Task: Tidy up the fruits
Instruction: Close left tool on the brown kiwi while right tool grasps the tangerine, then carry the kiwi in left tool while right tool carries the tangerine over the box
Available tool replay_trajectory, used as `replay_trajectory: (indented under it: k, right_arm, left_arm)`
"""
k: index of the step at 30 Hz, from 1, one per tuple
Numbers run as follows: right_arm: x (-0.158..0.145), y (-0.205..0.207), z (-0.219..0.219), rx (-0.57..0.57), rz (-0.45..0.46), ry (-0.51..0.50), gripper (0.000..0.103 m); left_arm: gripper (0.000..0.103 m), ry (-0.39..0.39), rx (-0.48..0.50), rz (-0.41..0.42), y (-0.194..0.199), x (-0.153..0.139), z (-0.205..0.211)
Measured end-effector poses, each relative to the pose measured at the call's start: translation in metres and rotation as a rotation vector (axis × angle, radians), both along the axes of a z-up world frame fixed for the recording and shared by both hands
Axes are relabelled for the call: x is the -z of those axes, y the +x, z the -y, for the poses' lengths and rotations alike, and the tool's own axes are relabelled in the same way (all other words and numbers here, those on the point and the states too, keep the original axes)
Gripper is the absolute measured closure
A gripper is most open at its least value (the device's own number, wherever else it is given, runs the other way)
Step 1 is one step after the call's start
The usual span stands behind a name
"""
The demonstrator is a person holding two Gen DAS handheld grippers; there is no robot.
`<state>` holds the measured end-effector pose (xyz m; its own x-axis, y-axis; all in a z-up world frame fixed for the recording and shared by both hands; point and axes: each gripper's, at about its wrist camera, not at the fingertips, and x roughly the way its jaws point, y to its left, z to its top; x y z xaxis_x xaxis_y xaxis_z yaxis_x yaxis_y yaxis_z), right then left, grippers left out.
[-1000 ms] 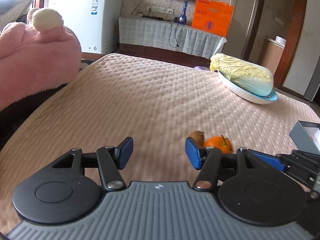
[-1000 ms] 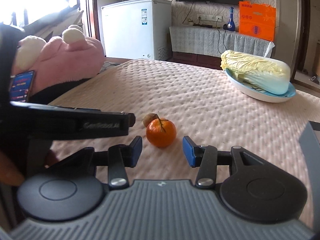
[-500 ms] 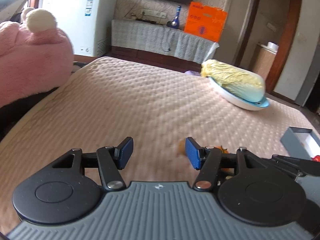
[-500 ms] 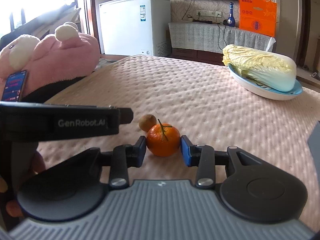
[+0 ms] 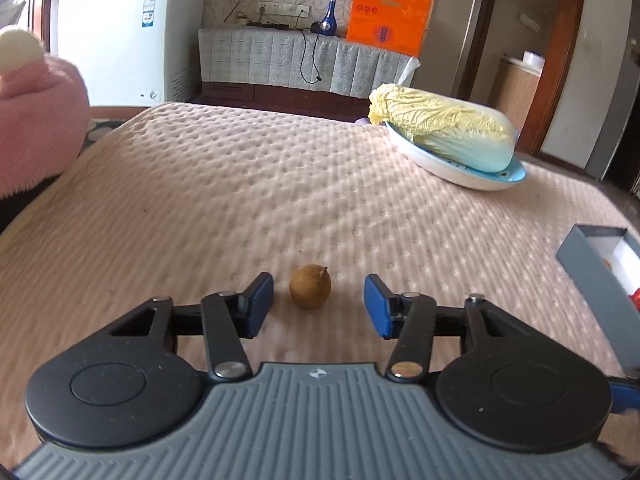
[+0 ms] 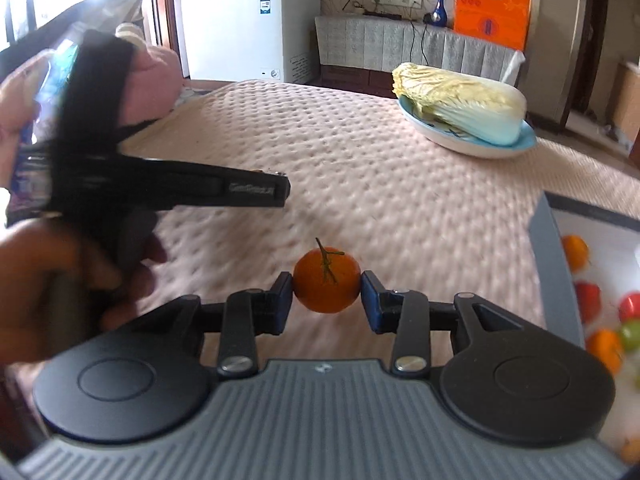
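Observation:
A small brown round fruit (image 5: 310,286) lies on the pink quilted bed cover (image 5: 248,184). My left gripper (image 5: 317,297) straddles it; the jaws are closing and both blue pads stand clear of the fruit. My right gripper (image 6: 327,287) is shut on an orange mandarin (image 6: 327,270) with a short stem, held a little above the cover. To its right is a grey box (image 6: 554,268) with a white inside holding several orange, red and green fruits. In the right wrist view the left gripper's body (image 6: 224,189) and the hand (image 6: 60,280) holding it are blurred at the left.
A napa cabbage (image 5: 440,128) lies on a white-and-blue plate (image 5: 460,172) at the far right of the bed. A pink plush toy (image 5: 36,120) sits at the left edge. The grey box (image 5: 592,256) is at the right edge. A white freezer (image 5: 120,40) stands behind.
My right gripper has shut on the mandarin and carried it up and toward the box. The left gripper has shifted so the brown fruit sits between its jaws, which have narrowed.

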<state>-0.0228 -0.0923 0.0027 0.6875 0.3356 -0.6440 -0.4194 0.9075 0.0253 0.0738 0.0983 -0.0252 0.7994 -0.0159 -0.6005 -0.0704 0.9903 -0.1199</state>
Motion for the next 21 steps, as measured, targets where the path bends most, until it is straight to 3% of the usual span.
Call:
replay_trajectory:
  k: [5, 10, 21]
  right_arm:
    - [-0.022, -0.04, 0.018, 0.001, 0.044, 0.005, 0.063]
    - [-0.027, -0.065, 0.033, 0.05, 0.078, 0.078, 0.063]
    - [-0.036, -0.072, 0.043, 0.058, 0.114, 0.085, 0.063]
  left_arm:
    - [0.077, -0.013, -0.021, -0.002, 0.0, 0.0, -0.004]
    - [0.077, -0.042, -0.031, -0.017, -0.007, -0.006, -0.006]
    - [0.077, -0.014, 0.039, 0.026, -0.027, -0.039, 0.042]
